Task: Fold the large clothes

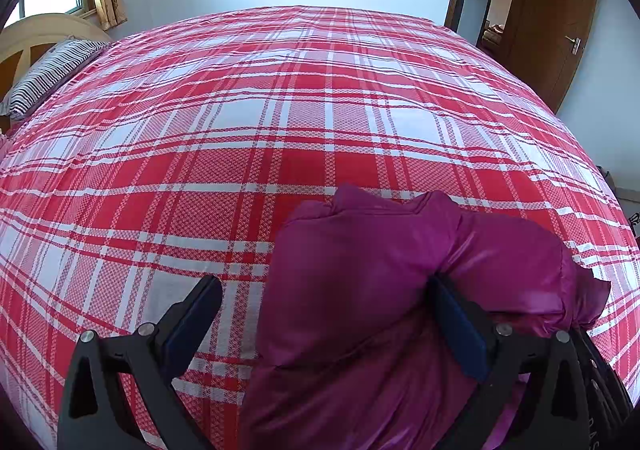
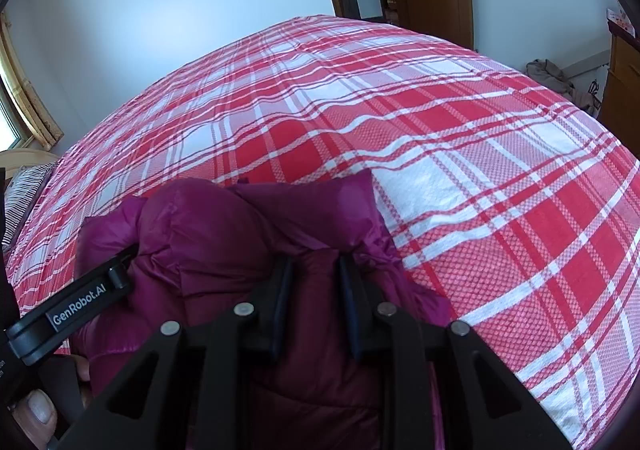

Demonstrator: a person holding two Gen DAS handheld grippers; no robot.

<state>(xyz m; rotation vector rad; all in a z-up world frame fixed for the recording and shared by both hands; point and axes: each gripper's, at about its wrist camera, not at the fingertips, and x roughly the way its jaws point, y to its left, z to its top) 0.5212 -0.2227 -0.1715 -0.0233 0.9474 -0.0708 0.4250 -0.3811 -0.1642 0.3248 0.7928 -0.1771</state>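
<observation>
two grippers share one magenta padded jacket point(image 1: 360, 290), bunched at the near edge of the bed on the red plaid sheet point(image 1: 240, 129).

from my left wrist: my left gripper point(image 1: 324, 314) stands wide. its right finger is sunk into a crease of the jacket, its left finger hangs over bare sheet, so nothing is pinched. i judge it is placed there to steady or catch the bulk while the other side grips. a striped pillow point(image 1: 48, 77) lies far off at the headboard, well clear of the work.

from my right wrist: my right gripper point(image 2: 314, 302) is narrow, its pads closed on a ridge of jacket fabric. i hold the fold there so the puffy layers do not spring apart. the left tool's finger point(image 2: 80, 302) presses the jacket's left side.
</observation>
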